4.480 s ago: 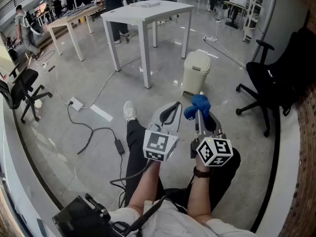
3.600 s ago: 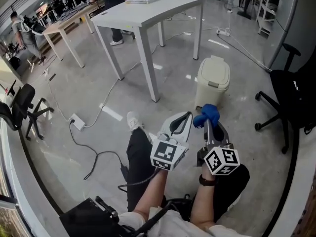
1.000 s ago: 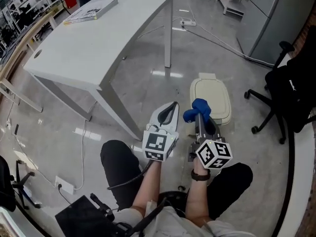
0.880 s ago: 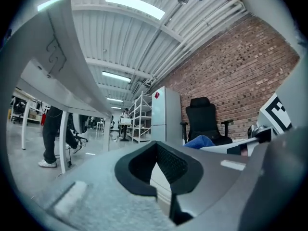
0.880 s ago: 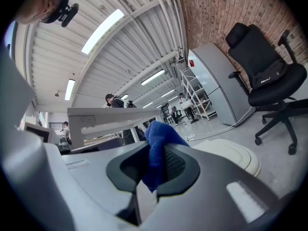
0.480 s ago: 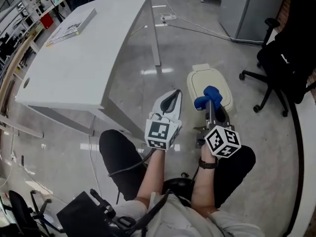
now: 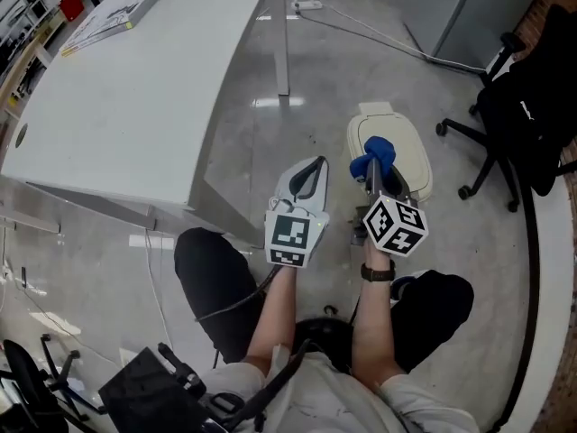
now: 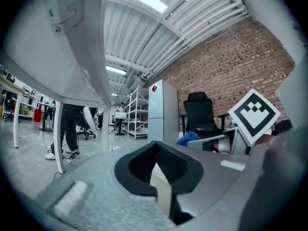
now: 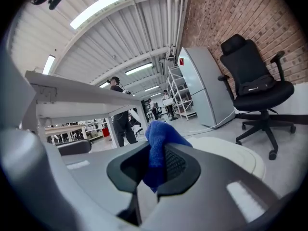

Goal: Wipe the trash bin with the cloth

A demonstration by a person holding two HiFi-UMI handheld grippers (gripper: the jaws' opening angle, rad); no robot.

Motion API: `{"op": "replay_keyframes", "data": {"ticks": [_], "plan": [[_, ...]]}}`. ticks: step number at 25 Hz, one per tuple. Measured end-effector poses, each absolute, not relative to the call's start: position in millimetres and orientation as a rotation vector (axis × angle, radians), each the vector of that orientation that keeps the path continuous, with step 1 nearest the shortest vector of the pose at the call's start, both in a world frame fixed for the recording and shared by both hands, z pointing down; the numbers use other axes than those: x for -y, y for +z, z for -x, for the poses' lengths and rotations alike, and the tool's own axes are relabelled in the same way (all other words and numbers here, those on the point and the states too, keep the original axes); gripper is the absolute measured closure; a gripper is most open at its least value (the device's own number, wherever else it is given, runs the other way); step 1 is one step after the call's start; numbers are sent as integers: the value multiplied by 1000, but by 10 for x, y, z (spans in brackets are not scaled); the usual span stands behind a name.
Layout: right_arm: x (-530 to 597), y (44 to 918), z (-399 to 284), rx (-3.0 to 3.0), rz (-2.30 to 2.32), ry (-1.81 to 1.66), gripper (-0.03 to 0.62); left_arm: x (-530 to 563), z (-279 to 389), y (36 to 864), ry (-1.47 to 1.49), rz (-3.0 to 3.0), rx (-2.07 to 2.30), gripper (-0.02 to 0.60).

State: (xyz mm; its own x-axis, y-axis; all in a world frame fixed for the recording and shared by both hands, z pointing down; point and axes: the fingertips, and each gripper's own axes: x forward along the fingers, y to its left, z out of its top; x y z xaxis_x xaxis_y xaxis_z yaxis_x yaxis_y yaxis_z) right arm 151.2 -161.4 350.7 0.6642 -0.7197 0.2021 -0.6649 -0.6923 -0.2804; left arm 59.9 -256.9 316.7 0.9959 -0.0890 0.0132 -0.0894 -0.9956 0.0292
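Observation:
A cream trash bin (image 7: 397,156) with a closed lid stands on the grey floor, directly under my right gripper (image 7: 371,171). That gripper is shut on a blue cloth (image 7: 373,154), which bunches out past its tips; in the right gripper view the cloth (image 9: 158,148) hangs just short of the bin lid (image 9: 231,157). My left gripper (image 7: 306,177) is shut with nothing in it, a little left of the bin; the left gripper view shows its jaws (image 8: 161,179) closed together and the blue cloth (image 8: 188,138) off to the right.
A large white table (image 7: 126,97) fills the upper left, one leg (image 7: 281,34) near the bin. A black office chair (image 7: 527,106) stands to the right. A grey cabinet (image 7: 455,12) and a floor cable (image 7: 361,34) lie beyond. My legs are below.
The bin was a few steps away earlier and now lies right beneath the grippers. Over the last second the right gripper with the cloth has come over the bin lid.

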Motion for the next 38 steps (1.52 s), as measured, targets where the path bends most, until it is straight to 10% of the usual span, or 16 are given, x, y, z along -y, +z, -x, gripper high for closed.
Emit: {"op": "replay_keyframes", "data": {"ticks": [21,38], "plan": [[3246,4932,-2317,-1000,3167,-592,557,3153,-451,4074,135,-3079,203,584],[2515,7811,-2024,-796,3014,-1422,554,3004,-401,4357,219,-3041,132,584]]}}
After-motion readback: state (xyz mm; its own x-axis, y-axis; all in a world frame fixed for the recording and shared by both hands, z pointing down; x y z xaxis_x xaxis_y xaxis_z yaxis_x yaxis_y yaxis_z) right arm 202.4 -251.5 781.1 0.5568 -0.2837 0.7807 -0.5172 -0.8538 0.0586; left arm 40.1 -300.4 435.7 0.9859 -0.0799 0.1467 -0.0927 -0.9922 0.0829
